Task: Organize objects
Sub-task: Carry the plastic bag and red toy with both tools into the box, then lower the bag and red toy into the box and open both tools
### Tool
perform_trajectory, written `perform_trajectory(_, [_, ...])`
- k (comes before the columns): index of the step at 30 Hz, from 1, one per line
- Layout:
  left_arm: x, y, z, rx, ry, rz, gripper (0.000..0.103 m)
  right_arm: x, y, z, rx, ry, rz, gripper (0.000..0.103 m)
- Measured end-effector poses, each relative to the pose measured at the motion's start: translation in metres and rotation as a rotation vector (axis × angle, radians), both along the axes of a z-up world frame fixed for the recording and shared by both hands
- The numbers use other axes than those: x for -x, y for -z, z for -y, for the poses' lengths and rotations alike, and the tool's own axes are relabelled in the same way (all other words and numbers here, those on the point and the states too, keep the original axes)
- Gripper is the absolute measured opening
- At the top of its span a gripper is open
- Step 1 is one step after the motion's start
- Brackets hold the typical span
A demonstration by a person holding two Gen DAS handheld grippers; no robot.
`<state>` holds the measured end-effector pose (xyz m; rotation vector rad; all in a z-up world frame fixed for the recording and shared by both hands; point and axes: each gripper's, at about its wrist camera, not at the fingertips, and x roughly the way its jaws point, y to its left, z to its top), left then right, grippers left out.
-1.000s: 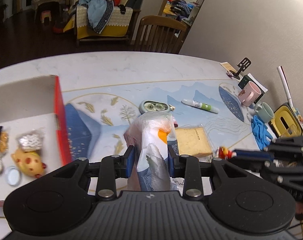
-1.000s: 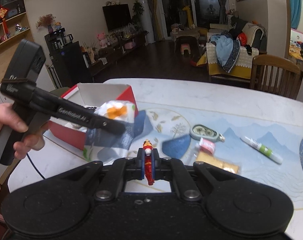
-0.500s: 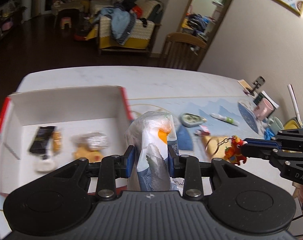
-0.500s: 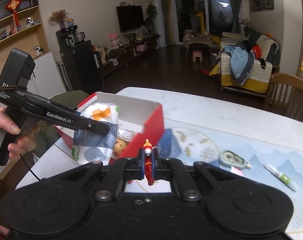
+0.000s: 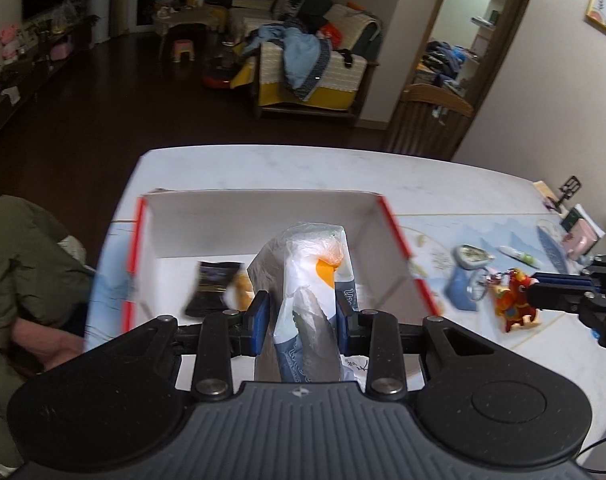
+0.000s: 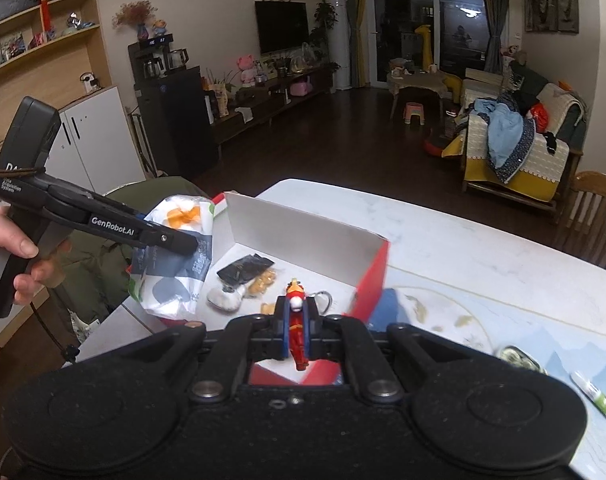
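Where snacks lie, box (image 6: 303,224) stands open.

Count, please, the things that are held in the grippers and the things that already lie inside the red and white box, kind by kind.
Held in the grippers: 2: plastic snack bag in left gripper, red figurine keychain in right gripper
Lying in the box: 3: black packet, white pouch, yellow snack piece
Total: 5

box (image 5: 263,216): 1 | plastic bag (image 5: 309,300): 1 | keychain figure (image 5: 515,300): 1 | marker (image 6: 595,394): 1
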<state>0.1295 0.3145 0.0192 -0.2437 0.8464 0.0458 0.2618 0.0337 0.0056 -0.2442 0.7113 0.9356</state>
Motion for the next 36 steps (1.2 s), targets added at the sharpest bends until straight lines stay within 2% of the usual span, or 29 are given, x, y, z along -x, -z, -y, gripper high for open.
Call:
perform_trajectory(6, [-0.009,0.003,-0.031,-0.038,-0.022,-0.013,0.032,0.000,0.009,-0.034,0.026,-0.019,-0.005,0.006])
perform_trajectory(12, [-0.022,0.011,-0.045,-0.090,0.007,-0.048,0.032,-0.002,0.023,-0.073,0.064,-0.028,-0.012,0.006])
perform_trajectory(23, [-0.050,0.055,-0.036,-0.177,0.098,-0.166,0.032,-0.004,0.068,-0.121,0.164,-0.027,-0.080,0.006])
perform_trajectory(36, [-0.068,0.091,-0.030,-0.212,0.135,-0.248,0.032,-0.003,0.111,-0.143,0.281,-0.030,-0.099,0.006])
